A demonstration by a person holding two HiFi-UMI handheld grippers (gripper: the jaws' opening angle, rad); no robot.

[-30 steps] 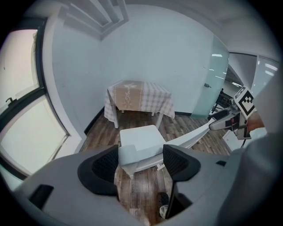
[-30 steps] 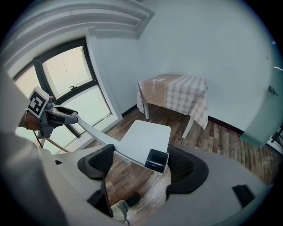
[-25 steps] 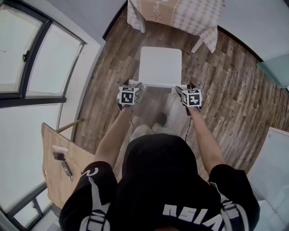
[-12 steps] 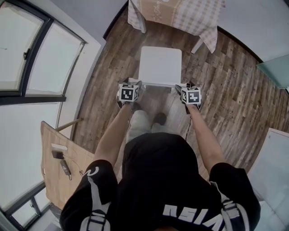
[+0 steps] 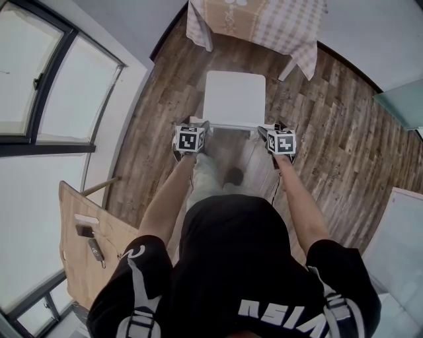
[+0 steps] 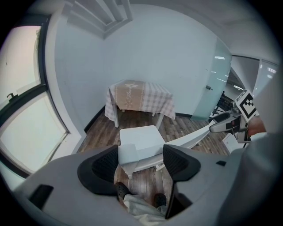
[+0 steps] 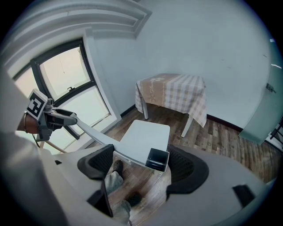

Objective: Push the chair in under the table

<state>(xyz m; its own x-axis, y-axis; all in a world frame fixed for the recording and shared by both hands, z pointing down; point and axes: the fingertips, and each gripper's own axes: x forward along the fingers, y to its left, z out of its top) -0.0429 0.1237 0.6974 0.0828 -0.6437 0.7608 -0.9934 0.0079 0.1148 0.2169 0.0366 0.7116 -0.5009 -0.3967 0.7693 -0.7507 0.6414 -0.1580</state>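
Directly ahead of both tongs, past the chair (image 5: 234, 98), the table (image 5: 261, 20) is standing; left tongs (image 6: 140, 161) and right tongs (image 7: 140, 164), jaws spread, are straddling opposite backrest ends.

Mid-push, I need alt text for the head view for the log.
Seen from above, a person holds the left gripper and right gripper at the two back corners of a white chair. The chair stands short of a cloth-covered table, on wood flooring.
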